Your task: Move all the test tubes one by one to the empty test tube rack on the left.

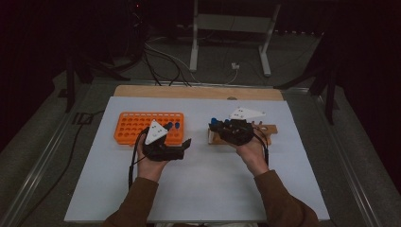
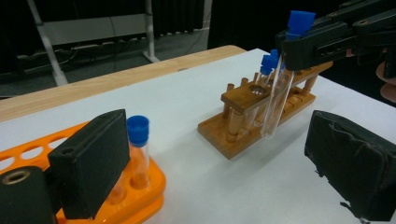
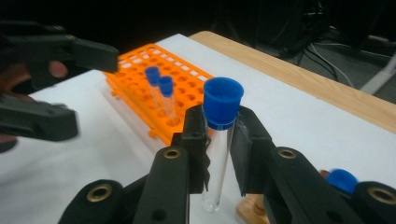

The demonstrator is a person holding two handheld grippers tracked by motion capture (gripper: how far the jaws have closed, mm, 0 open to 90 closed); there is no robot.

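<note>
My right gripper (image 3: 219, 140) is shut on a clear test tube (image 3: 215, 163) with a blue cap and holds it upright just below the cap. In the high view this gripper (image 1: 216, 125) is at the left end of the wooden tube rack (image 1: 269, 129). From the left gripper view, the held tube (image 2: 278, 98) hangs beside the wooden rack (image 2: 243, 100), which has capped tubes standing farther back. My left gripper (image 2: 219, 168) is open and empty, next to the orange rack (image 2: 140, 191). Two blue-capped tubes (image 3: 159, 93) stand in that orange rack (image 3: 135, 65).
A white mat (image 1: 203, 184) covers the table, with a strip of bare wood (image 1: 198, 91) along its far edge. On the floor beyond stand a metal frame (image 1: 231, 28) and several cables (image 1: 161, 61). The left gripper (image 3: 79, 88) hovers before the orange rack.
</note>
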